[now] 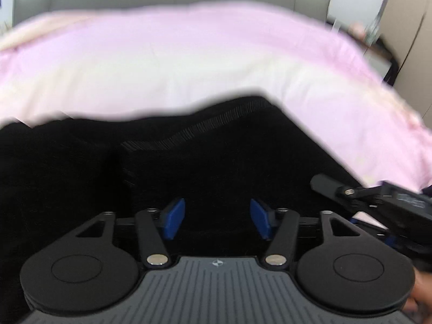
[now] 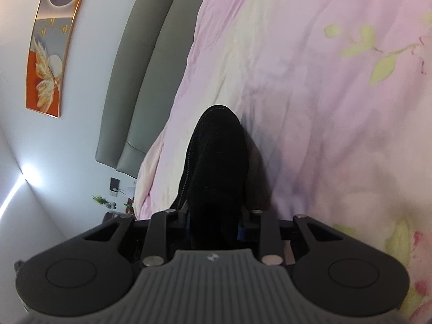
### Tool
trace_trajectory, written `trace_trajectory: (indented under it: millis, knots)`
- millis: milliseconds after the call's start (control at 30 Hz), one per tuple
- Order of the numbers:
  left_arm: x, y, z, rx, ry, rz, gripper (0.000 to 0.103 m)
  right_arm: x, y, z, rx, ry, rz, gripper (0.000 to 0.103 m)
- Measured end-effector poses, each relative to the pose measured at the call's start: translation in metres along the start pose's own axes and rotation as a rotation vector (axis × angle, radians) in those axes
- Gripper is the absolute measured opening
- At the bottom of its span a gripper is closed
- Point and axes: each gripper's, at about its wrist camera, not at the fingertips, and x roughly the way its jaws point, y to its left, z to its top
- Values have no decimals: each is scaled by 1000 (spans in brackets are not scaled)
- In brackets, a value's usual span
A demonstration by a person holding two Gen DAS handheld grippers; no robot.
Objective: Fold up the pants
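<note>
A pink bedspread (image 1: pixel 189 62) covers the bed. Black pants (image 1: pixel 216 162) lie on it ahead of the left gripper (image 1: pixel 217 218), jaws spread and empty; the right gripper (image 2: pixel 213 224) is clenched on a pants fold.

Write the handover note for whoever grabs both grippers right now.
Left gripper: open, blue pads apart, hovering low over the black pants, holding nothing.
Right gripper: shut on a bunch of the pants, which sticks out ahead of the fingers over the bedspread.
The pants lie on the pink bedspread, ribbed waistband visible ahead of the left gripper.
Done: right grip taken. How far the fold has got cannot be told from these views.
Left: probably grip with the left, carry the fold over, lay flat, release.
</note>
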Motion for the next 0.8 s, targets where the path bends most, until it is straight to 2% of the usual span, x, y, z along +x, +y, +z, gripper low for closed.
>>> trace_trajectory:
  millis: [33,67,133,233,333,400,467,633,800]
  knots:
    - [-21,11,-3,-8,-48,22,89,0,0,0,10,-4,-1,25]
    - [-40,25,-9,-24,-86,58,95,0,1,-1,17,-8,-13,25]
    - [-69,59,-21,-66,-118,132,95,-1,2,-3,32,-13,-32,24]
    - [-98,118,-44,-142,-124,215,95,-1,9,-3,46,-24,-47,24]
    - [-107,170,-67,-247,-71,238,81,2,34,-5,1,-40,-79,24]
    - [-106,192,-79,-298,-29,234,76,1,56,-10,-56,-54,-96,24]
    - [-102,198,-85,-311,-10,209,74,-1,81,-18,-127,-72,-113,24]
    - [-86,200,-105,-371,-12,134,86,5,161,-55,-394,-128,-140,23]
    - [-83,224,-116,-474,-12,35,87,24,230,-106,-642,-120,-104,23]
